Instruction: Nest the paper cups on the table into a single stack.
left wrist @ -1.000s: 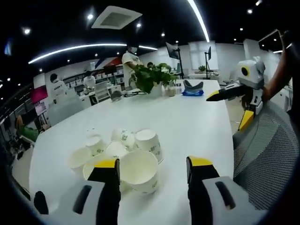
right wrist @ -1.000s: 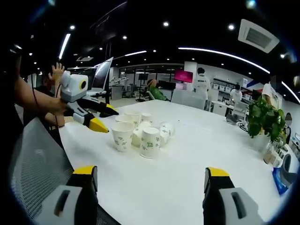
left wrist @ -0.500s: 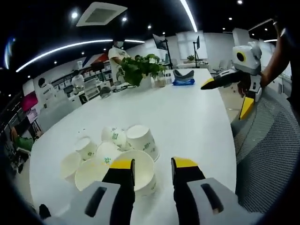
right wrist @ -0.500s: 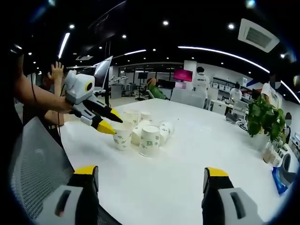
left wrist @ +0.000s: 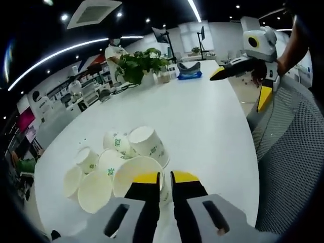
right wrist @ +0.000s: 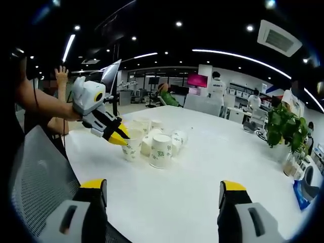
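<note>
Several white paper cups with green print huddle on the white table [left wrist: 207, 121]. Some stand upright, one [left wrist: 147, 144] is upside down, one [left wrist: 114, 142] lies on its side. My left gripper [left wrist: 165, 178] is shut on the rim of the nearest upright cup [left wrist: 131, 174]. In the right gripper view, the left gripper [right wrist: 120, 135] pinches that cup [right wrist: 131, 148] at the left of the cluster, beside the inverted cup [right wrist: 161, 151]. My right gripper [right wrist: 163, 186] stands open over bare table, well short of the cups; it also hangs open [left wrist: 242, 86] past the table's edge.
A potted plant [left wrist: 136, 66] and a blue object [left wrist: 188, 71] sit at the table's far end. A grey mesh chair [left wrist: 293, 162] stands at the table's near edge. People and desks fill the office behind. Bare tabletop [right wrist: 217, 162] stretches between the cups and the plant [right wrist: 283, 129].
My left gripper moved down onto the nearest cup and its jaws went from wide apart to shut on the rim. The right gripper stayed open and barely moved.
</note>
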`<action>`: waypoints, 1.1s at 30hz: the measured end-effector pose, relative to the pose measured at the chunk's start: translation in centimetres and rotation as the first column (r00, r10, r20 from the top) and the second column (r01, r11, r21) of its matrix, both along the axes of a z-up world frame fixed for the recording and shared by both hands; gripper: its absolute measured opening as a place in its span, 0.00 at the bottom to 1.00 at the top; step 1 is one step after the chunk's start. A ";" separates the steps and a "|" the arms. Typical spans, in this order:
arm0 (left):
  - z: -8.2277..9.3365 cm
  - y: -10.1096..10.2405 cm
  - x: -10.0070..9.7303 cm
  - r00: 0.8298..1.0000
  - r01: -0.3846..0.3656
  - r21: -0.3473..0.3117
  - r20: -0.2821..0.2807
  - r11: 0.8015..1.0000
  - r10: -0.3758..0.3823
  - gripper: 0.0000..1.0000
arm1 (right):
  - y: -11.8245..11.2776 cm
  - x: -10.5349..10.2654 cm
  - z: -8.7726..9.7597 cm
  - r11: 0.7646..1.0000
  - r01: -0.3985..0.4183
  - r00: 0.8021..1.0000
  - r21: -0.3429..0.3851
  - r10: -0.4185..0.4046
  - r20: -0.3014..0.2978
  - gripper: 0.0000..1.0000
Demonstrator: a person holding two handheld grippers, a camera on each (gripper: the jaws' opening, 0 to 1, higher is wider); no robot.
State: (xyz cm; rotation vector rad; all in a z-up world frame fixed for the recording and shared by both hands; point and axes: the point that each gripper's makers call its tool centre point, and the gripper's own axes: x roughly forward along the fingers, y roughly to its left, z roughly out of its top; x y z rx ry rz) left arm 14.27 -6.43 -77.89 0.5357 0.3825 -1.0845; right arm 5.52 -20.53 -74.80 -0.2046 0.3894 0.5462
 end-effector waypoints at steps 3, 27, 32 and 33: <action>0.0 0.0 0.1 1.000 -0.013 -0.006 -0.016 1.000 0.013 0.00 | 0.0 0.0 0.0 1.000 0.001 1.000 0.000 -0.001 0.002 0.93; 0.0 -1.4 -3.0 0.997 -0.006 0.000 -0.079 1.000 0.006 0.00 | 0.1 -0.1 0.0 1.000 -0.005 1.000 -0.002 0.005 0.002 0.93; 0.1 -1.6 -3.8 0.996 0.004 0.007 -0.089 1.000 -0.004 0.00 | 0.1 -0.1 -0.1 1.000 -0.011 1.000 -0.005 0.011 -0.001 0.93; 0.1 -1.7 -4.0 0.996 0.008 0.010 -0.088 1.000 -0.007 0.00 | 0.2 -0.1 -0.1 1.000 -0.013 1.000 -0.005 0.013 -0.001 0.93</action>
